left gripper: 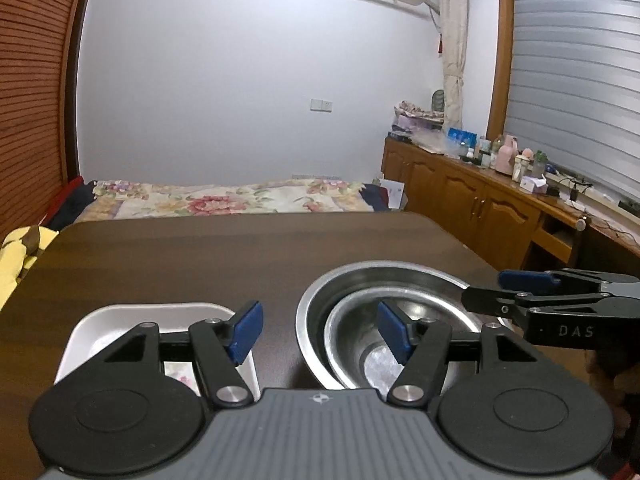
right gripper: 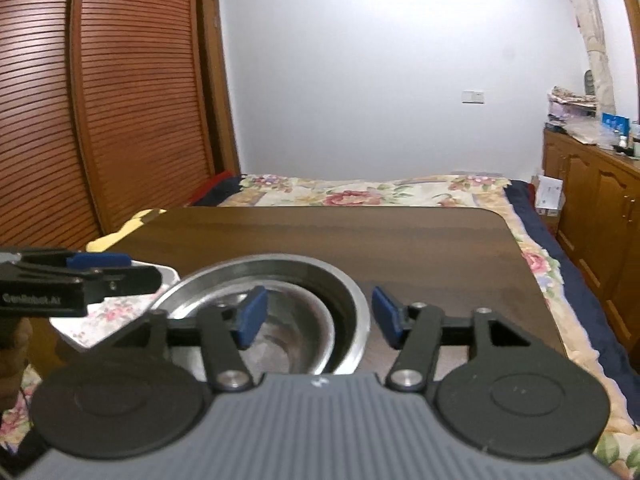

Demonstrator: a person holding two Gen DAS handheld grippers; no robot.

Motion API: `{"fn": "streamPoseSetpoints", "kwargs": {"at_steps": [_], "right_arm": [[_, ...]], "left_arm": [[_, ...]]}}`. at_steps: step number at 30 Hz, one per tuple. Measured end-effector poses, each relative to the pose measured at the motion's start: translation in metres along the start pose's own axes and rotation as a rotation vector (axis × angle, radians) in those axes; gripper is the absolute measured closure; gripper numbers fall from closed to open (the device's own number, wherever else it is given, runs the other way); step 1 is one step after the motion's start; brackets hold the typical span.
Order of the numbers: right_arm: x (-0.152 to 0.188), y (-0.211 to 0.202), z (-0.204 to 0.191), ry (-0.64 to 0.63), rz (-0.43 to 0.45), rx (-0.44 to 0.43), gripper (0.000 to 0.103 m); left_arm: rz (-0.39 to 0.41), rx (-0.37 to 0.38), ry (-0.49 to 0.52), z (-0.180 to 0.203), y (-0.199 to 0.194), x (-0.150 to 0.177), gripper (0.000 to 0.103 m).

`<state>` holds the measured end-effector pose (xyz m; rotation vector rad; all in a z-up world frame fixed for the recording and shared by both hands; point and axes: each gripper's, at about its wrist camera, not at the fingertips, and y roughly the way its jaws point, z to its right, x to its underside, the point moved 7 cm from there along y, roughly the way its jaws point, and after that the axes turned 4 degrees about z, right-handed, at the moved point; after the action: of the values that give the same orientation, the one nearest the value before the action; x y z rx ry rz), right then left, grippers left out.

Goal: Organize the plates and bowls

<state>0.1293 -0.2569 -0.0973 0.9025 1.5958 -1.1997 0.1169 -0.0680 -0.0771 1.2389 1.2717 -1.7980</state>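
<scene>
A small steel bowl (left gripper: 372, 344) sits nested in the big bowl (left gripper: 384, 276), right of the white plates (left gripper: 160, 316), saving room on the surface (left gripper: 200, 256). Both the left tongs (left gripper: 320, 332) and right tongs (right gripper: 320, 316) stand wide, holding nothing.

Two nested shiny silver steel bowls (left gripper: 384, 308) sit beside a white rectangular plate with pink floral print (right gripper: 108, 316) on the dark brown woodgrain counter (left gripper: 200, 264); each black tool carries blue pads (left gripper: 246, 332).

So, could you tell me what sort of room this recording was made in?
Most likely a bedroom at home: a bed with a floral quilt lies beyond the wooden table, louvred wardrobe doors stand alongside, and a cluttered wooden cabinet runs under the window.
</scene>
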Motion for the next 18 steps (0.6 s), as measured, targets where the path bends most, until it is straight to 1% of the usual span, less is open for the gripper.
{"fn": "streamPoseSetpoints", "kwargs": {"at_steps": [3,10,12,18], "right_arm": [[0.007,0.005,0.006,0.006,-0.005,0.038,0.027],[0.018,0.012,0.012,0.022,-0.020,0.053,0.027],[0.019,0.013,0.013,0.028,-0.022,0.051,0.027],[0.024,0.013,0.007,0.038,-0.025,0.040,0.027]], "left_arm": [[-0.018,-0.002,-0.004,0.001,0.006,0.006,0.037],[-0.030,0.001,-0.004,0.003,0.009,0.012,0.038],[-0.035,0.002,-0.004,0.004,0.009,0.015,0.040],[-0.046,0.011,0.000,0.007,0.010,0.018,0.048]]}}
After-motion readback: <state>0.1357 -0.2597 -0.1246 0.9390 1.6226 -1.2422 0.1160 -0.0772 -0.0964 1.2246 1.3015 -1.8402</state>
